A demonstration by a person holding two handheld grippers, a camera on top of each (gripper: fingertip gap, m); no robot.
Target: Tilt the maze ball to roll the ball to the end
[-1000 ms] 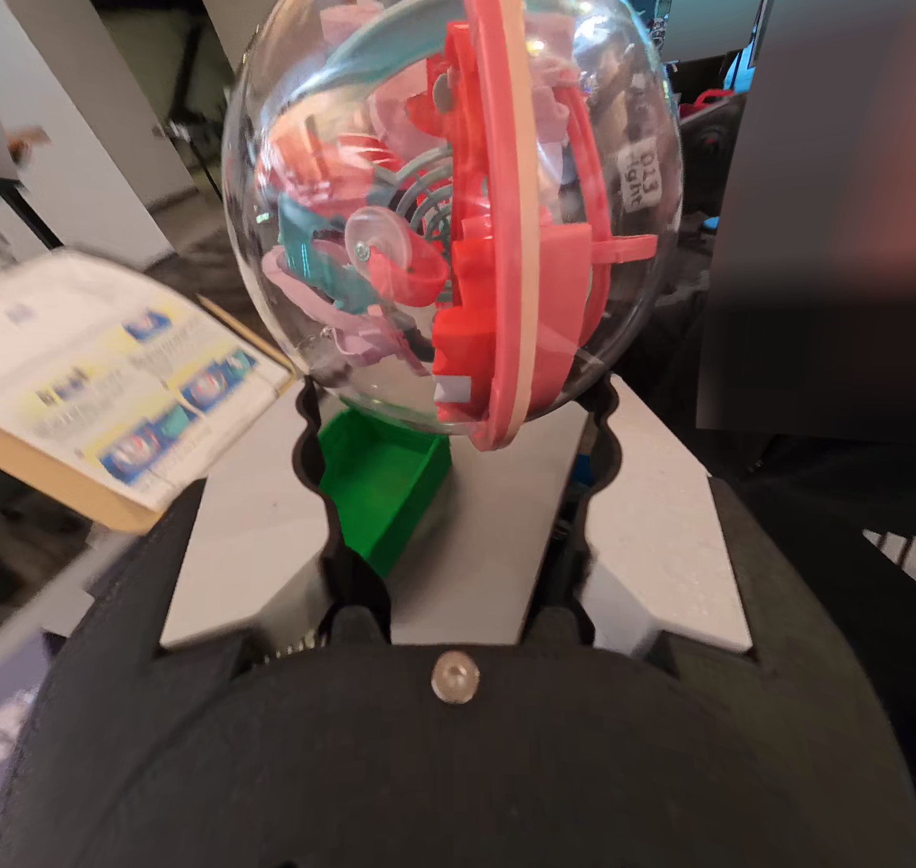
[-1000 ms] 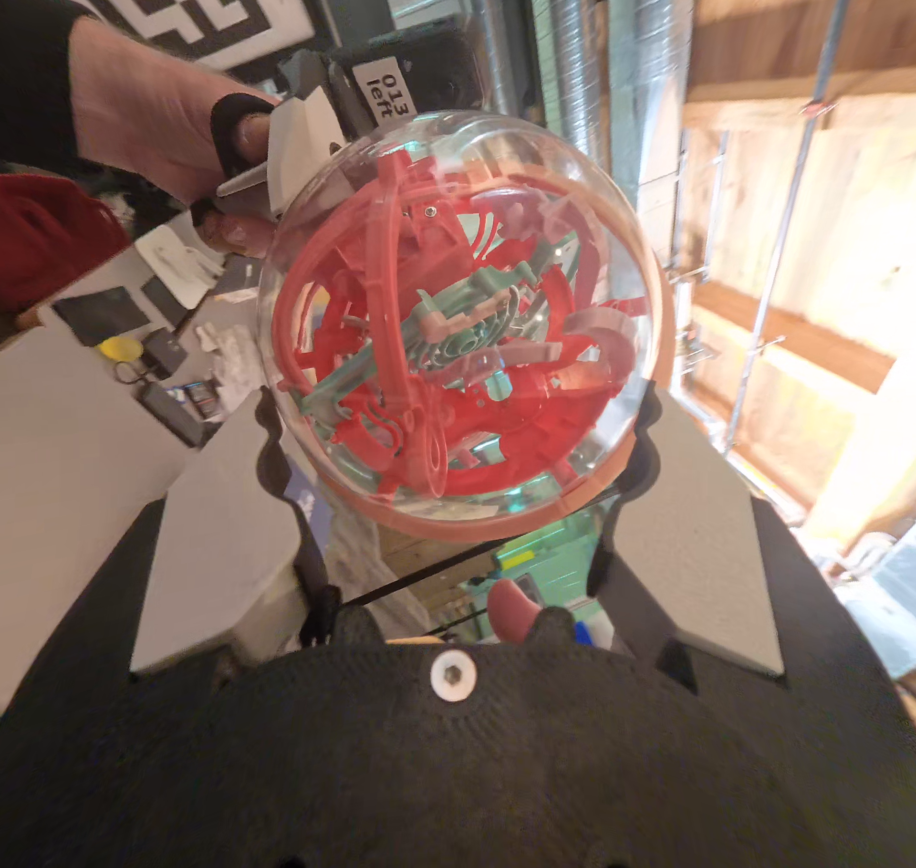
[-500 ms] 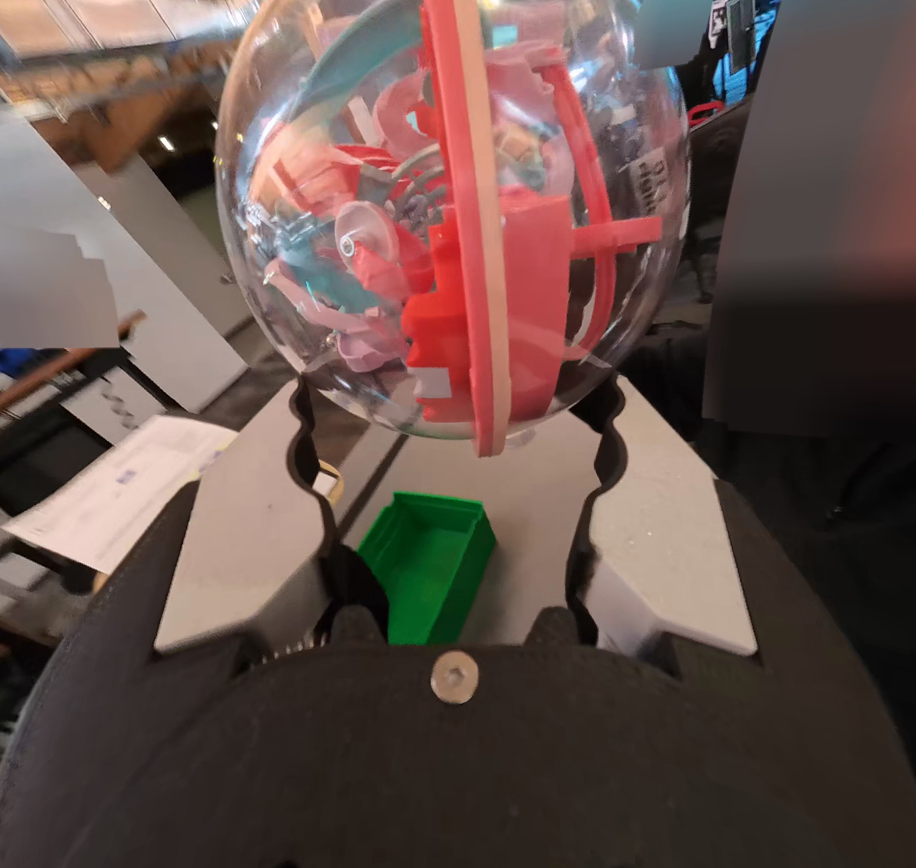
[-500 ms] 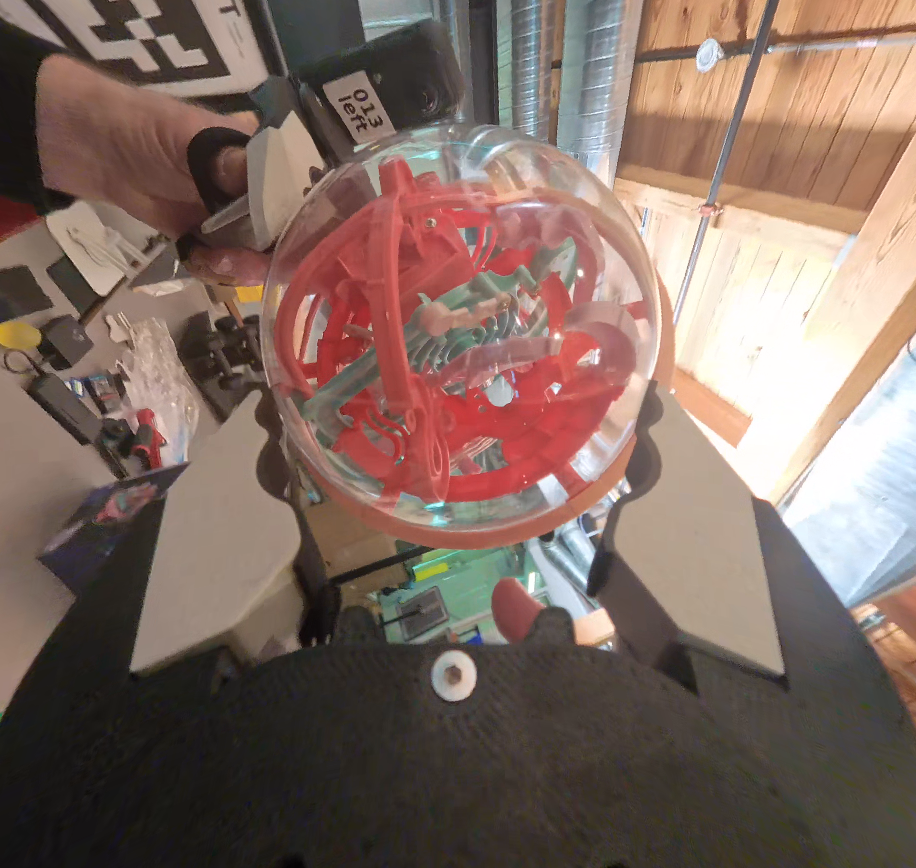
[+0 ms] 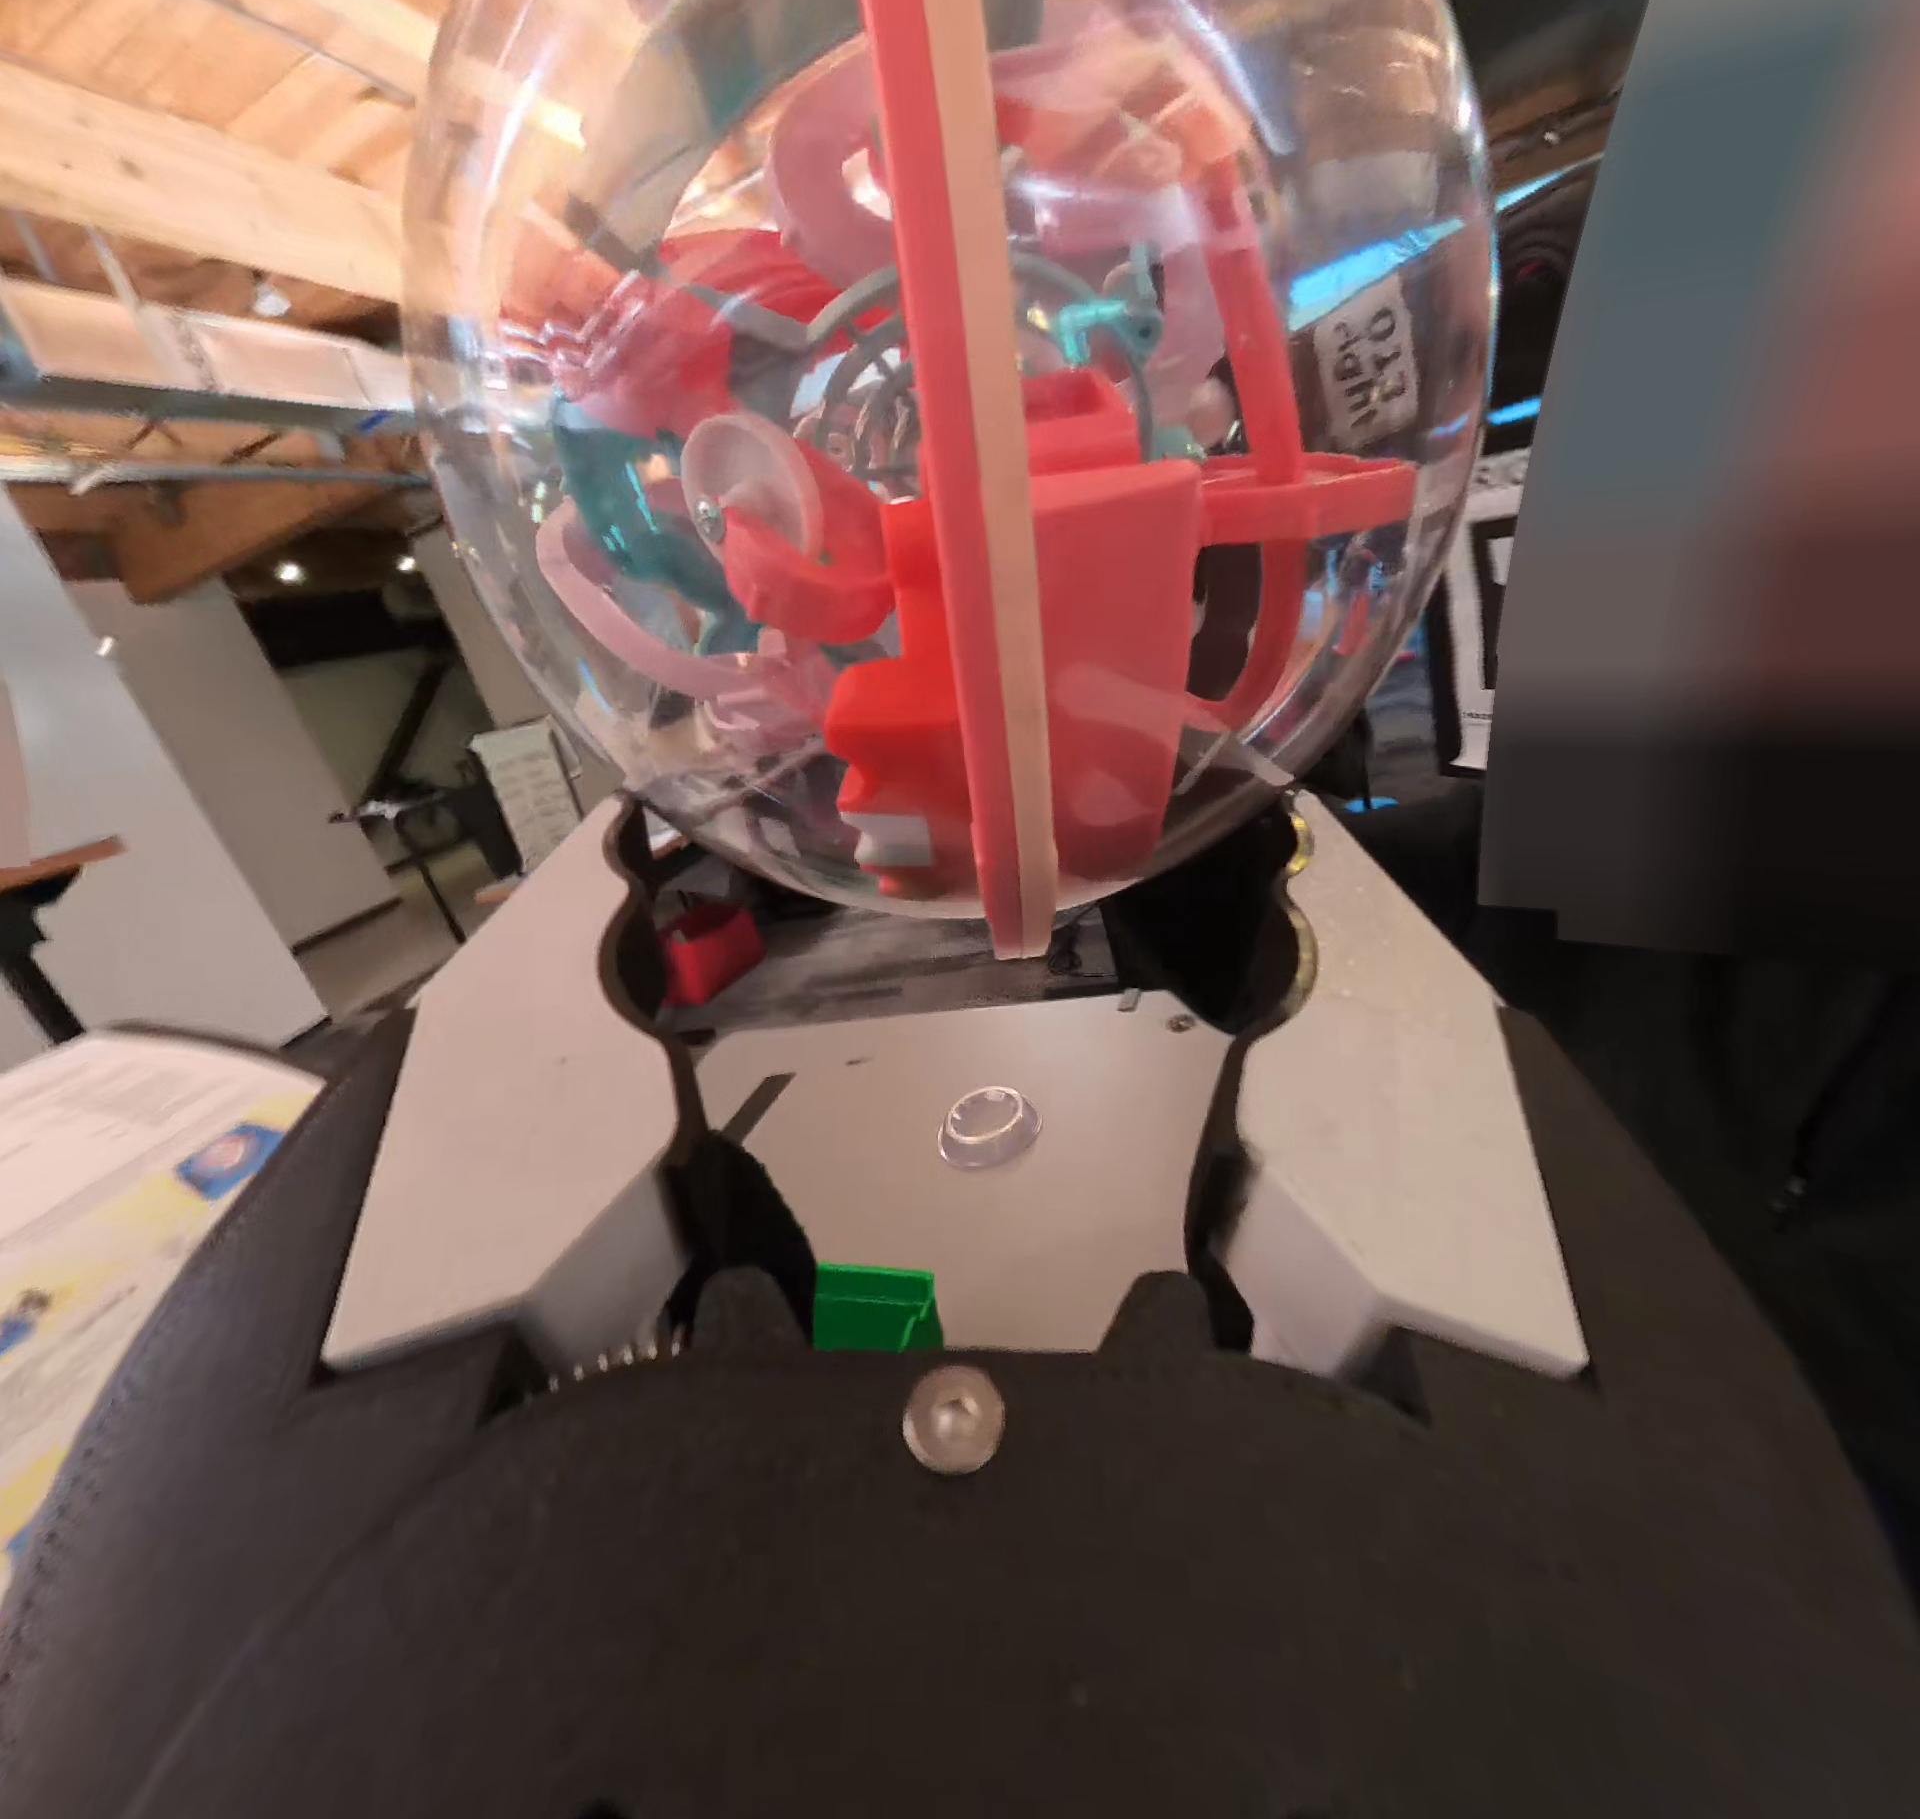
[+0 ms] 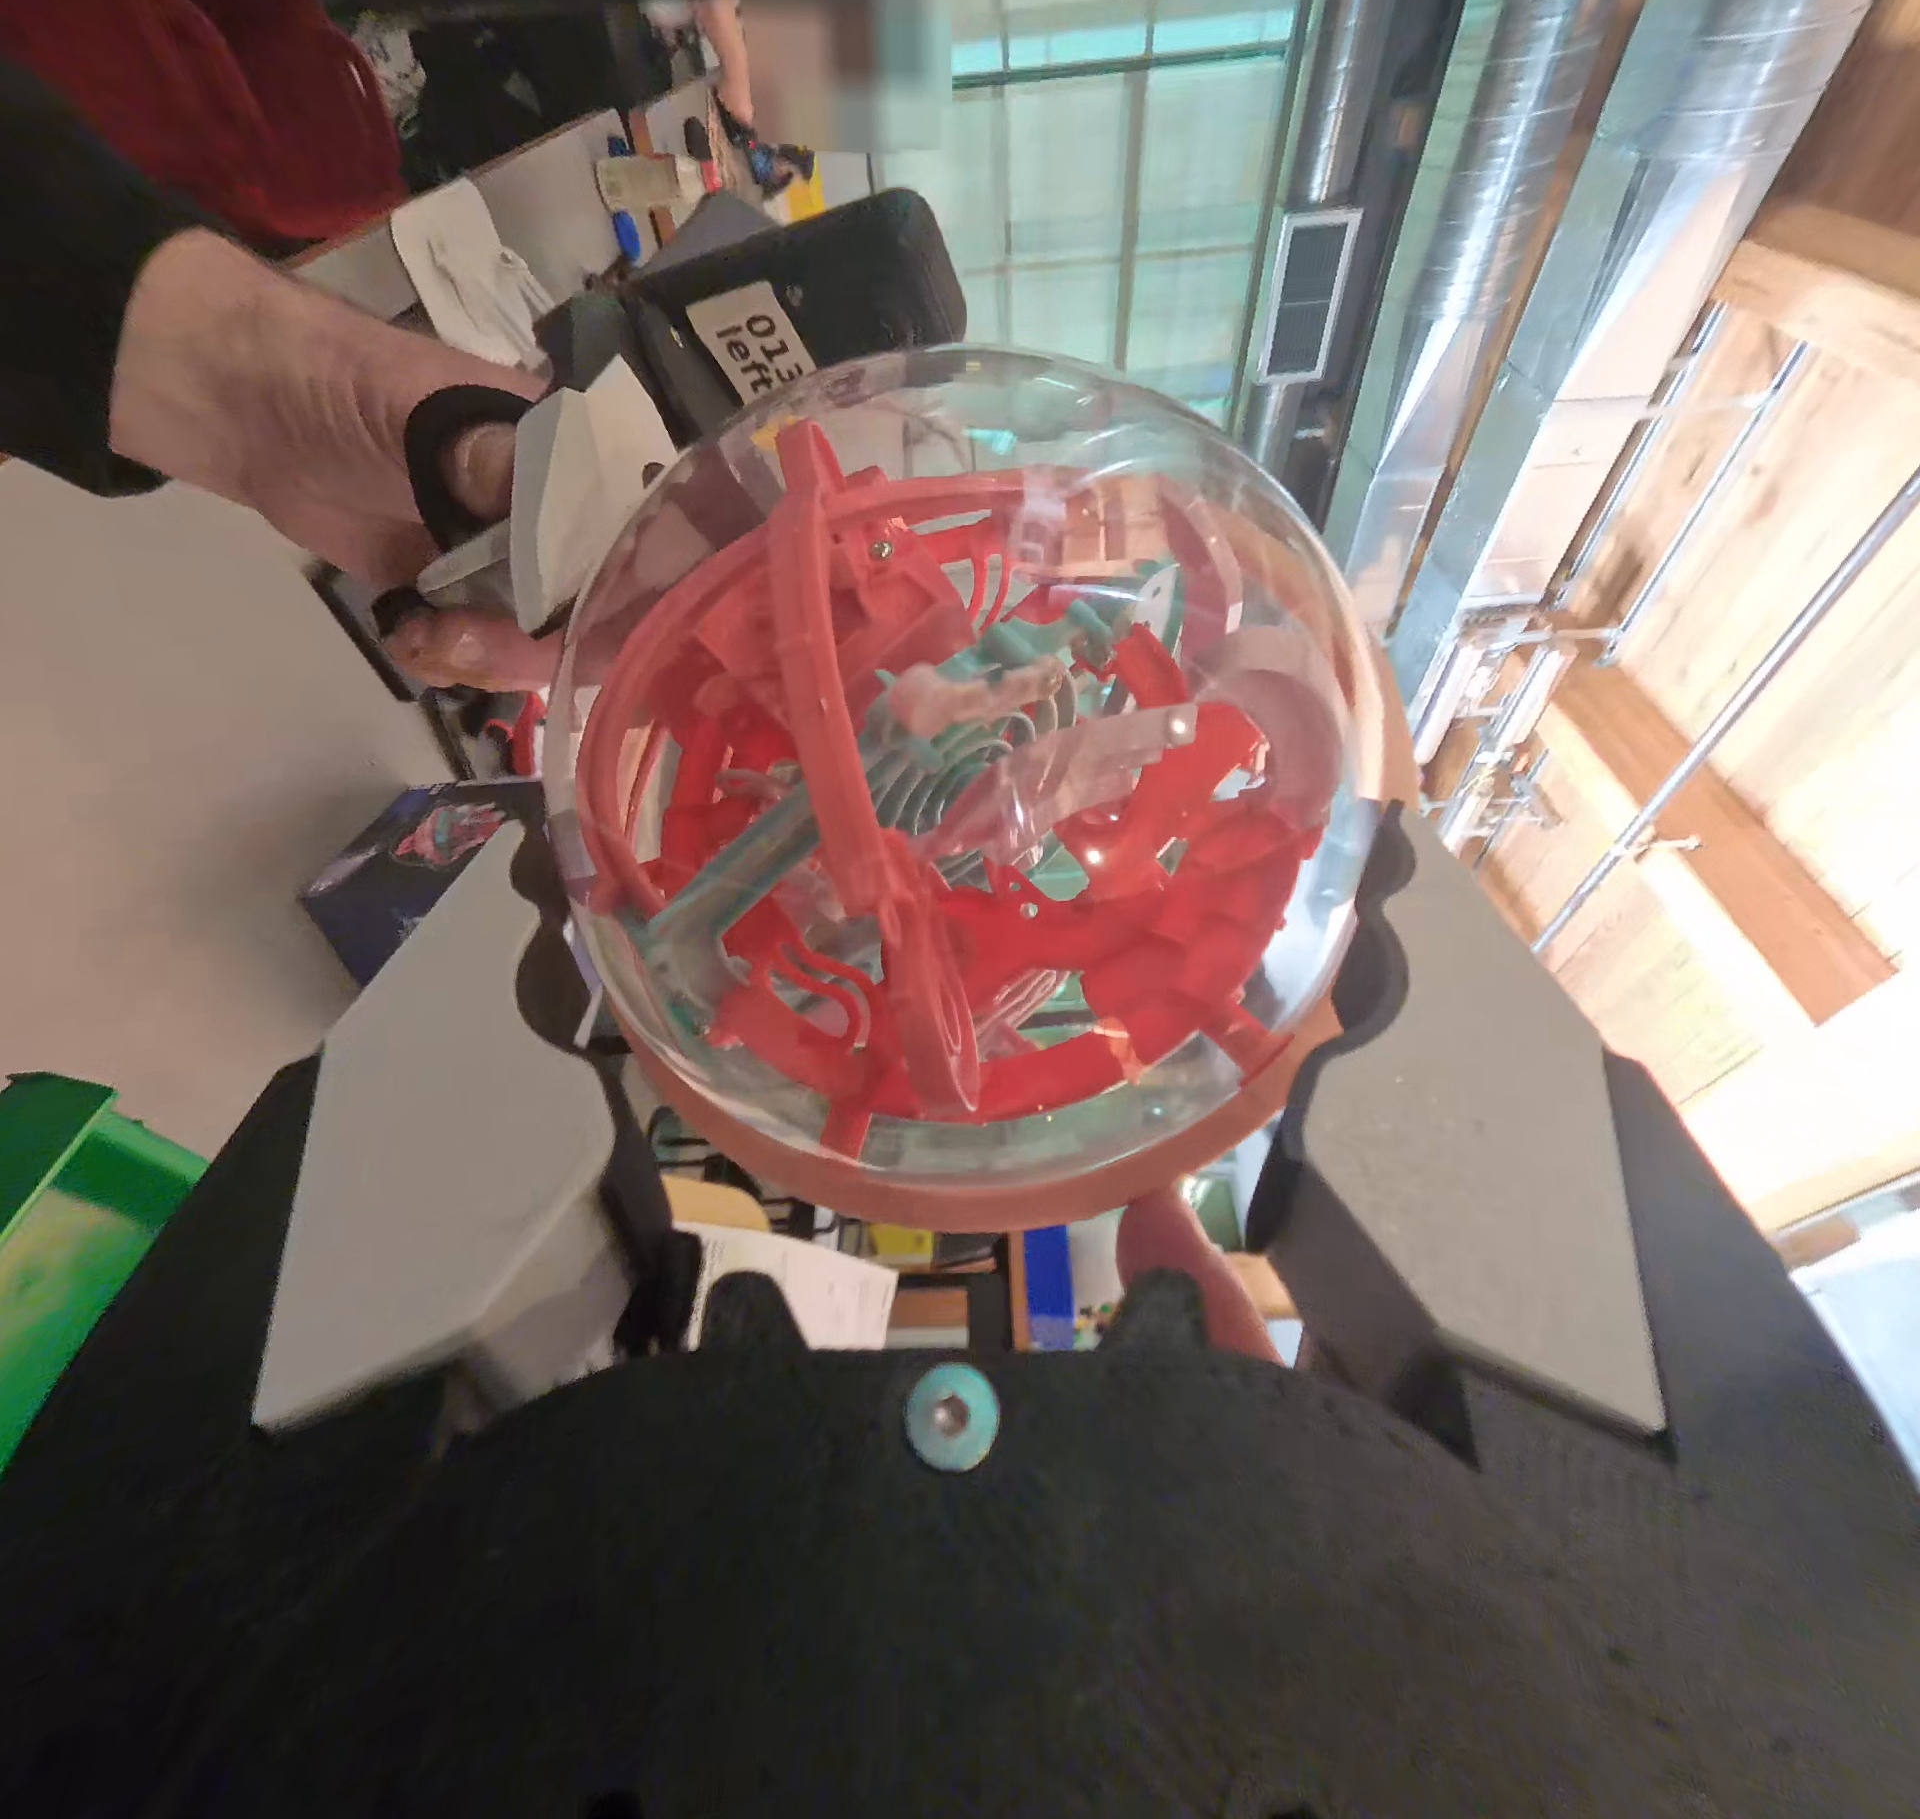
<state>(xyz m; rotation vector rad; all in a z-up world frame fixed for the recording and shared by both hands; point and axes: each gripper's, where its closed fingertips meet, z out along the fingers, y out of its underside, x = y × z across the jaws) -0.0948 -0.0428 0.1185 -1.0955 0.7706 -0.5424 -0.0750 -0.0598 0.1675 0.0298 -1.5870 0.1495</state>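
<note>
The maze ball (image 5: 945, 398) is a clear sphere with red, pink and teal tracks and a red seam ring. It is held in the air between both grippers. My left gripper (image 5: 956, 865) is shut on its lower part, one finger on each side. In the right wrist view the maze ball (image 6: 966, 782) fills the middle, and my right gripper (image 6: 961, 886) is shut on it at the seam ring. The left gripper (image 6: 582, 512), held by a hand (image 6: 291, 419), presses the ball's far upper left. A small shiny bead (image 6: 1177, 727) sits on a pale track.
Below is a grey table (image 5: 987, 1073) with a green bin (image 5: 873, 1307), a small clear cup (image 5: 989, 1127) and a red bin (image 5: 712, 943). An open booklet (image 5: 104, 1146) lies at the left. The right wrist view shows the green bin (image 6: 62, 1198) and a dark box (image 6: 416, 865).
Both grippers have tilted with the ball still held. The left view swung upward and the green bin slid down the frame. The right view turned from the wooden ceiling toward windows and table.
</note>
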